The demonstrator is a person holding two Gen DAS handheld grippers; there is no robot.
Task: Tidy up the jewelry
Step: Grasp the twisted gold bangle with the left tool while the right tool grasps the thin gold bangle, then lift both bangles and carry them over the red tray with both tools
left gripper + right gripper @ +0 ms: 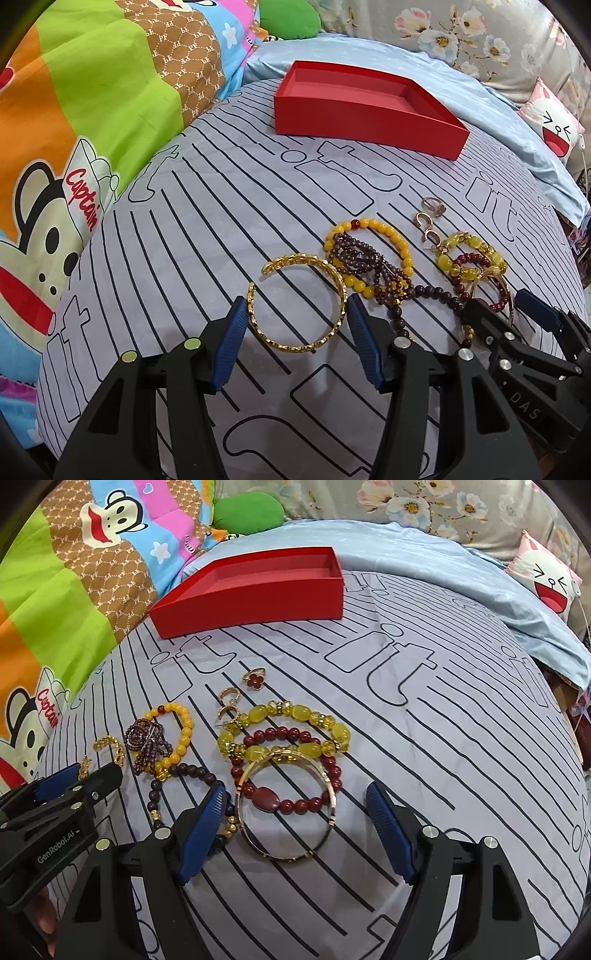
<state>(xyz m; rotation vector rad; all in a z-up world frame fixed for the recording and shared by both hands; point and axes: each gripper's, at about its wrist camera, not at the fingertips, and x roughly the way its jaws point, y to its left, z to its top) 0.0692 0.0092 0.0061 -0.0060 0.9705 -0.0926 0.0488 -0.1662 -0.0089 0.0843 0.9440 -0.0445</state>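
On the striped sheet (207,236) the jewelry lies in a loose heap, and the red box (354,110) stands open and apart from it, farther up the bed, its long side running across the view. The left gripper (295,314) is lowered over the gold cuff (299,306), which lies flat with its gap turned up and to the left; the blue pads sit at the cuff's two outer edges, about half open, seemingly touching it, though a firm squeeze cannot be told. The right gripper (295,805) stands wide over the thin bangle (288,812), which lies flat across a red bead bracelet (295,771); its left pad is just beside the bangle, the right pad well clear, so nothing is held. A ring (255,677) lies between heap and box.
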